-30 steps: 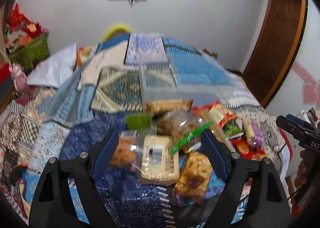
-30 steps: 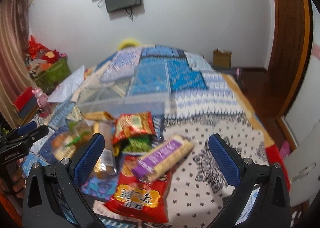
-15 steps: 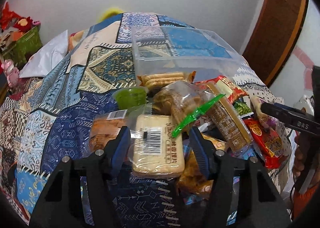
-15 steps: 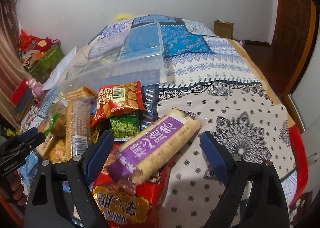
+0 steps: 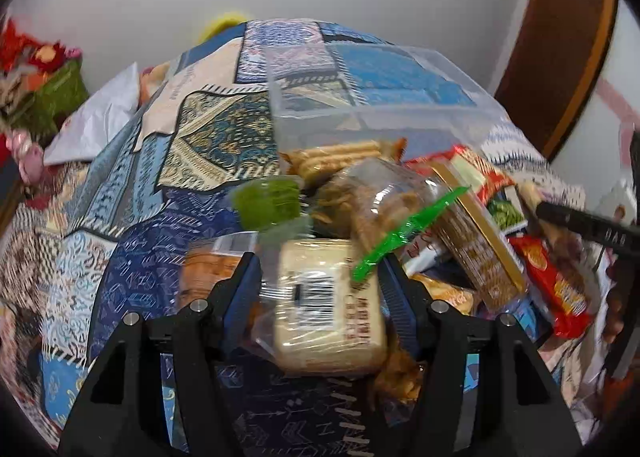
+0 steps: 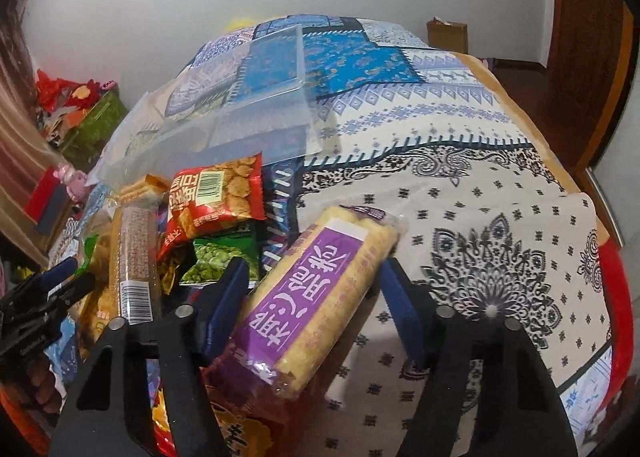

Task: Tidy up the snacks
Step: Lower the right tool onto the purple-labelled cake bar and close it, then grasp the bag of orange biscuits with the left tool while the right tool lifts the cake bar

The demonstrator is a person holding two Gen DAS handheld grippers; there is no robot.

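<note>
Snacks lie heaped on the patterned blue quilt (image 5: 120, 257), and both tools are bracketing 1 packet each. In the left wrist view, lower centre, the left gripper (image 5: 320, 289) has its blue pads either side of the pale cream biscuit block in clear wrap (image 5: 328, 305); whether they already pinch it I cannot tell. In the right wrist view, centre, the right gripper (image 6: 314, 297) straddles the long yellow wafer pack with a purple label (image 6: 316, 297), the right pad apparently still off it, so the jaws look open. The clear plastic storage bin (image 6: 224, 113) sits beyond the pile, upper left of that frame. Closing should be gentle and across each pack's middle, since biscuits likely crush. Lifting straight up would avoid dragging the green-tied clear bag of crisps (image 5: 380, 201) that overlaps the block.
</note>
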